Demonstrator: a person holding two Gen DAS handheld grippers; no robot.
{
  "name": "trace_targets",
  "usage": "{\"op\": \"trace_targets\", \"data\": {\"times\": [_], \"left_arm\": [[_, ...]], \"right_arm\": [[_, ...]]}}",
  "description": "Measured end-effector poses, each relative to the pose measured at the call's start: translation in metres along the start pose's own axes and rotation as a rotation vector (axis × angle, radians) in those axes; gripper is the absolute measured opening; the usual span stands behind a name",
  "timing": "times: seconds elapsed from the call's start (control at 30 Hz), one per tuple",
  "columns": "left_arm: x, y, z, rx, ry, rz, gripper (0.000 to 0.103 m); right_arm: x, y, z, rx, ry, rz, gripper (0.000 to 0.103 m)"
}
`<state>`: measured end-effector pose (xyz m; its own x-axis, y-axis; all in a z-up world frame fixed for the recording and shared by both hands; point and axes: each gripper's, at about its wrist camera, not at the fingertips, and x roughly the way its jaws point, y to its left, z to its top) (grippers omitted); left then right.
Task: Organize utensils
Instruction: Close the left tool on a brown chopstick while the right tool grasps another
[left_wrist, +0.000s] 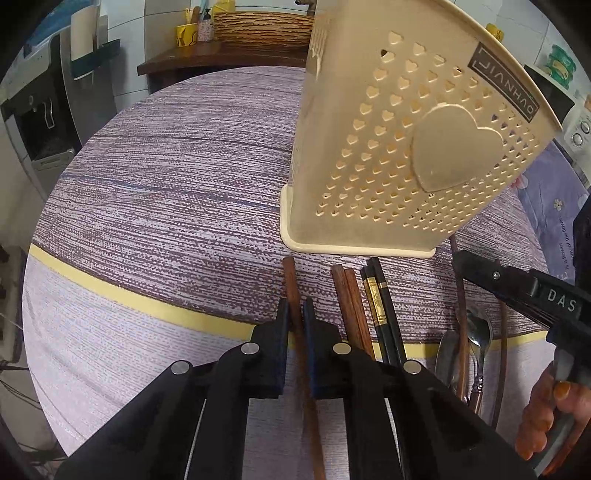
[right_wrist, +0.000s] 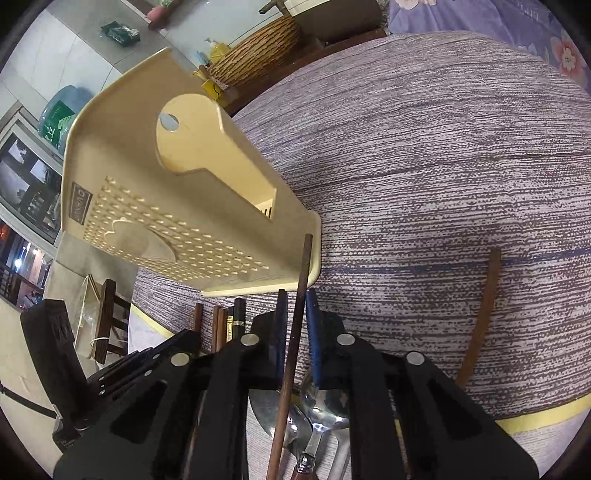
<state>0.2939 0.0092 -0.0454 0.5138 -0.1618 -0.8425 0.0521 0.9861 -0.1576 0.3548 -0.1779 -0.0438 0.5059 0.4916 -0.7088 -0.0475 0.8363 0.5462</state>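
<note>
A cream plastic utensil holder (left_wrist: 399, 147) with heart-shaped holes stands on the striped tablecloth (left_wrist: 166, 177). In the left wrist view my left gripper (left_wrist: 295, 306) is shut on a brown wooden chopstick (left_wrist: 290, 280) lying just in front of the holder's base. To its right lie two more brown chopsticks (left_wrist: 351, 295), a black pair with gold bands (left_wrist: 380, 295) and metal spoons (left_wrist: 476, 332). In the right wrist view my right gripper (right_wrist: 295, 299) is shut on a thin dark brown chopstick (right_wrist: 301, 280) over the spoons (right_wrist: 321, 406), its tip near the holder's (right_wrist: 177, 192) base corner.
Another brown chopstick (right_wrist: 484, 306) lies alone on the cloth to the right. A woven basket (left_wrist: 258, 26) and yellow cups (left_wrist: 186, 35) sit on a dark wooden shelf behind the table. A hand (left_wrist: 546, 417) holds the right gripper's handle at the right edge of the left wrist view.
</note>
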Motion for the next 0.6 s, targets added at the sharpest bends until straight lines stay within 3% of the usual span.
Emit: {"op": "trace_targets", "data": {"times": [0.3, 0.6], "left_arm": [[-0.002, -0.004, 0.003, 0.010, -0.035, 0.022, 0.008], [-0.092, 0.003, 0.002, 0.021, -0.265, -0.051, 0.008]], "right_arm": [[-0.031, 0.018, -0.007, -0.105, -0.063, 0.036, 0.004], [-0.102, 0.057, -0.021, -0.298, -0.180, 0.087, 0.004]]}}
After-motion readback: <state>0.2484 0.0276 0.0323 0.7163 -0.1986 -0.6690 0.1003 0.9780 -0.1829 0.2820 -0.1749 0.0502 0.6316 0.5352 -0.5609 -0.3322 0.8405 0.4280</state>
